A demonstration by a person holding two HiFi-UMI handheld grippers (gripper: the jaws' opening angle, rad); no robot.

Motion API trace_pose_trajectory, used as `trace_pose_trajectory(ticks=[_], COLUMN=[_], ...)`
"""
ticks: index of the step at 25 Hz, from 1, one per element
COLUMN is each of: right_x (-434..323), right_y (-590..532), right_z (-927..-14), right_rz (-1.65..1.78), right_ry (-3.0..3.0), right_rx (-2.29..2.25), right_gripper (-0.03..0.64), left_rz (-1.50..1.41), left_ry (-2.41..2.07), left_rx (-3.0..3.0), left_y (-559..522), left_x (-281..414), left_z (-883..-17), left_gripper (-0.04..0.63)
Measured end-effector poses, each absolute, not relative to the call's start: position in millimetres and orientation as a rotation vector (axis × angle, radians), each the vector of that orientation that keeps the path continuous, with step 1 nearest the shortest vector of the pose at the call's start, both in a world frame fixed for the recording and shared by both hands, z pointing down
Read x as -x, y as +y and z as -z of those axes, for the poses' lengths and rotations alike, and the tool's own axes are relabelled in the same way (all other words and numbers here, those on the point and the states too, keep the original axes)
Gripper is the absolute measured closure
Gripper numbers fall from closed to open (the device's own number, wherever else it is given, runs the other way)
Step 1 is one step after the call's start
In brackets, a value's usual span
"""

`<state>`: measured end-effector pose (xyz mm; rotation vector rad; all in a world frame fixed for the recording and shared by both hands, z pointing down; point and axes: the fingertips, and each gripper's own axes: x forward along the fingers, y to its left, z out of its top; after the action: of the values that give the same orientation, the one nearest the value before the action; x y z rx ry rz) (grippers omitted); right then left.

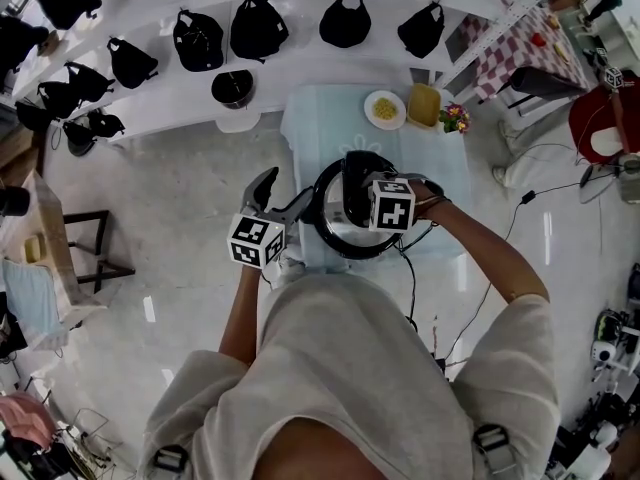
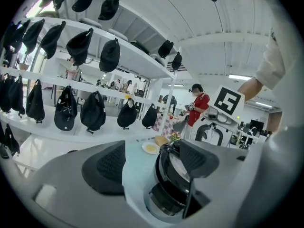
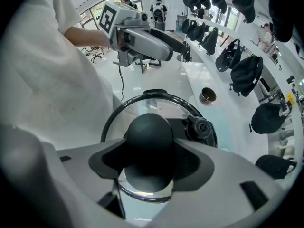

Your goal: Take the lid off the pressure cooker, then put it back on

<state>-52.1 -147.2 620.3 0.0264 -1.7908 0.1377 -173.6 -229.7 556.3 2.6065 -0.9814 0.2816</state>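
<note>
The pressure cooker (image 1: 345, 236) stands on a table with a pale blue cloth (image 1: 310, 128), close in front of me. Its glass lid (image 3: 142, 103), rimmed in black, lies on the pot. My right gripper (image 3: 149, 161) points steeply down over the lid, and its pads press both sides of the round black knob (image 3: 149, 129). In the head view its marker cube covers the knob. My left gripper (image 1: 283, 194) stays level at the cooker's left side, jaws open and holding nothing. In the left gripper view the cooker (image 2: 166, 189) sits low beside the right jaw.
Behind the cooker are a white plate of yellow food (image 1: 384, 109), a yellow container (image 1: 423, 105) and small flowers (image 1: 455, 118). A dark bowl (image 1: 233, 88) sits on the white shelf, with several black caps (image 1: 258, 28). A black cable (image 1: 410, 268) hangs off the table's near edge.
</note>
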Motion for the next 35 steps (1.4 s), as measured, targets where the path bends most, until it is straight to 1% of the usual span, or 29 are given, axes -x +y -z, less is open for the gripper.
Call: trace_pose_trajectory(ticks=[9, 23, 35], right_x=[54, 48, 48], right_y=[-149, -161, -158], right_z=[-618, -618, -618], right_rz=[-0.241, -0.535, -0.524], right_ry=[-1.790, -1.758, -1.766], right_rx=[-0.126, -0.484, -0.482], right_gripper=[0.347, 0.347, 0.347], left_rz=[-0.285, -0.289, -0.287], left_ry=[-0.970, -0.935, -0.939], left_rx=[-2.631, -2.649, -2.653], left_y=[-230, -228, -222], left_x=[168, 162, 163], left_z=[-550, -549, -548], left_gripper=[0.256, 0.256, 0.256])
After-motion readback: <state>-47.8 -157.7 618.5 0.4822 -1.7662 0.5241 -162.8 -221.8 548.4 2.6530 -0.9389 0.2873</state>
